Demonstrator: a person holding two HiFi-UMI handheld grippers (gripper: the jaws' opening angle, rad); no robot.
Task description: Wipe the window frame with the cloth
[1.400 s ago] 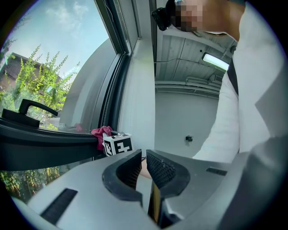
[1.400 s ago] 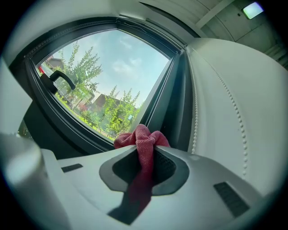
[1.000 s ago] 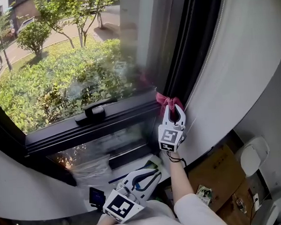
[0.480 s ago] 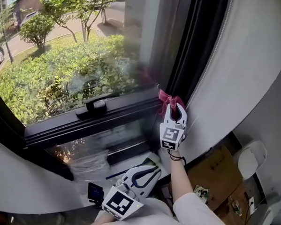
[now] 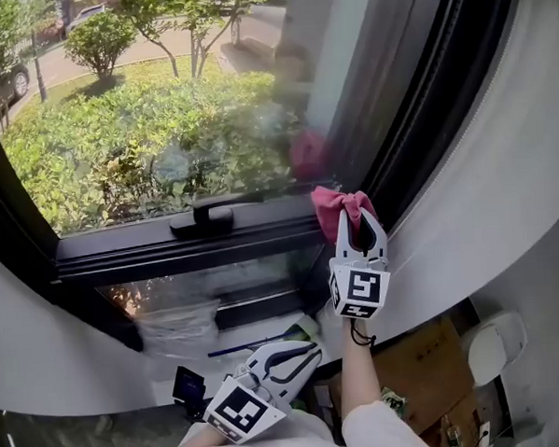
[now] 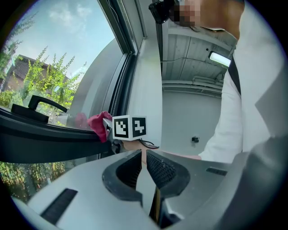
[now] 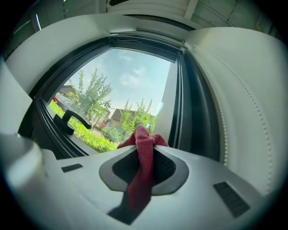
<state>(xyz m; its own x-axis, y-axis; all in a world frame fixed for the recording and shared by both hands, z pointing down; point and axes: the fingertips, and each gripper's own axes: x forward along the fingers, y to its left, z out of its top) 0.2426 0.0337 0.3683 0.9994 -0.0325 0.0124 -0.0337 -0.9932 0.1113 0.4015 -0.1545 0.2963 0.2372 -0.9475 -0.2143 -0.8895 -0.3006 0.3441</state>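
My right gripper (image 5: 360, 225) is shut on a red cloth (image 5: 336, 206), whose bunched end presses against the dark window frame (image 5: 168, 244) at its right corner, where the horizontal bar meets the upright. In the right gripper view the cloth (image 7: 144, 155) hangs between the jaws. The left gripper view shows the cloth (image 6: 96, 126) against the frame too. My left gripper (image 5: 288, 359) hangs low near my body, jaws shut with nothing between them (image 6: 144, 164).
A black window handle (image 5: 208, 215) sits on the frame left of the cloth. A white curtain (image 5: 500, 160) hangs to the right. Below are a cardboard box (image 5: 418, 369), a plastic bag (image 5: 177, 326) and small items on the sill.
The right gripper and cloth have stayed at the frame's right corner; the head view has shifted, so the window sits lower and further right in the picture. The left gripper has kept its place.
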